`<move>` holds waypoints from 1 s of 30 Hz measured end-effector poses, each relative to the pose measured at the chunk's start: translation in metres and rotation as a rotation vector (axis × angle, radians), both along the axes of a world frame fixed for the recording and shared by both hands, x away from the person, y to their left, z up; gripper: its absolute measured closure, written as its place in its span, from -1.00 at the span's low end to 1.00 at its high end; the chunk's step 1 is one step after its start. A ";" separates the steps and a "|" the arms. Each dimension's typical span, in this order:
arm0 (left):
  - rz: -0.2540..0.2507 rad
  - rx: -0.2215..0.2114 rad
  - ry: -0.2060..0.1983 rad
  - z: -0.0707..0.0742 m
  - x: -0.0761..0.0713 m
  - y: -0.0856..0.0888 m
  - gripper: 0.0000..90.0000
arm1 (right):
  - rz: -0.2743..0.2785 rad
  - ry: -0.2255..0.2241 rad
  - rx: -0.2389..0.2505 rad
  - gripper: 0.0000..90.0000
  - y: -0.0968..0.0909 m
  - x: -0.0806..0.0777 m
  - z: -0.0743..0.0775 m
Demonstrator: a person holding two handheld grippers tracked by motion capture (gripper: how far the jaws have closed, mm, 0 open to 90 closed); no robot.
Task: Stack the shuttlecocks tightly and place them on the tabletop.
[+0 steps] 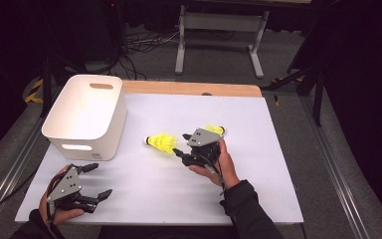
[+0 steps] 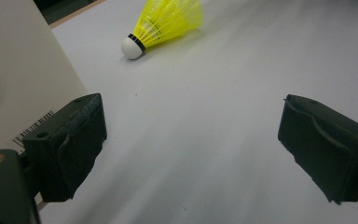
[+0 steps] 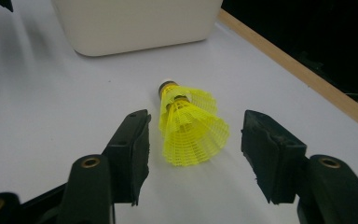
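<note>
The right gripper (image 3: 193,154) is standing with its jaws parted, and no pad is touching the yellow shuttlecock (image 3: 190,127) that is lying on its side between them, its cork end pointing away toward the white bin (image 3: 135,23). In the high view a second yellow shuttlecock (image 1: 214,130) is peeking out just behind the right gripper (image 1: 180,144), while the first one (image 1: 161,142) is resting just to the left of the jaw tips. The right hand (image 1: 218,167) is wrapping the gripper from behind, its dark sleeve (image 1: 246,209) coming in from the bottom edge.

The left gripper (image 2: 191,149) is holding its jaws wide apart over bare table, with nothing between them; the left hand (image 1: 59,211) is resting low at the near left corner, just in front of the bin (image 1: 87,117).

Everything is sitting on a white table top (image 1: 258,164) with a wooden strip (image 1: 194,88) along its far edge. Beyond it, a grey floor is carrying loose cables (image 1: 139,47) and a pale metal table frame (image 1: 221,30) against a dark room.
</note>
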State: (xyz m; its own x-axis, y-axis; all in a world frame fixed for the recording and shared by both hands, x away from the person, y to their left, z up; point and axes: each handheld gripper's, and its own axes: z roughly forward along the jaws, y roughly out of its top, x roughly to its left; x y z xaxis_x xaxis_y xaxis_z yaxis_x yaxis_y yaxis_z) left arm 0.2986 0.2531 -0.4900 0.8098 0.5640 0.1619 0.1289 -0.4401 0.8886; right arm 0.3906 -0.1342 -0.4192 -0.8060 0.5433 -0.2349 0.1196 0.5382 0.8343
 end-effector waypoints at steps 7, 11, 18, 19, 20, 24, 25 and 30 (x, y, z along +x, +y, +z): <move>0.001 0.002 0.000 0.000 0.000 0.000 -0.81 | -0.002 -0.040 0.004 -0.17 -0.010 -0.010 0.009; 0.000 0.002 0.001 0.000 0.000 -0.001 -0.81 | 0.001 -0.068 -0.019 -0.23 -0.014 -0.016 0.011; 0.000 0.001 0.001 -0.001 0.000 -0.001 -0.81 | -0.006 -0.105 -0.049 -0.27 -0.021 -0.024 0.013; -0.001 0.001 0.001 -0.001 0.000 -0.001 -0.81 | -0.009 -0.111 -0.054 -0.27 -0.022 -0.025 0.013; 0.000 0.003 0.001 -0.001 0.000 -0.001 -0.81 | -0.014 -0.118 -0.057 -0.28 -0.024 -0.027 0.013; -0.001 0.003 0.000 -0.001 0.000 -0.002 -0.81 | -0.018 -0.126 -0.062 -0.31 -0.028 -0.029 0.014; -0.002 0.003 0.001 -0.001 0.000 -0.002 -0.81 | -0.026 -0.134 -0.066 -0.34 -0.030 -0.032 0.014; -0.003 0.003 0.001 -0.001 0.000 -0.002 -0.81 | -0.043 -0.138 -0.069 -0.37 -0.038 -0.038 0.013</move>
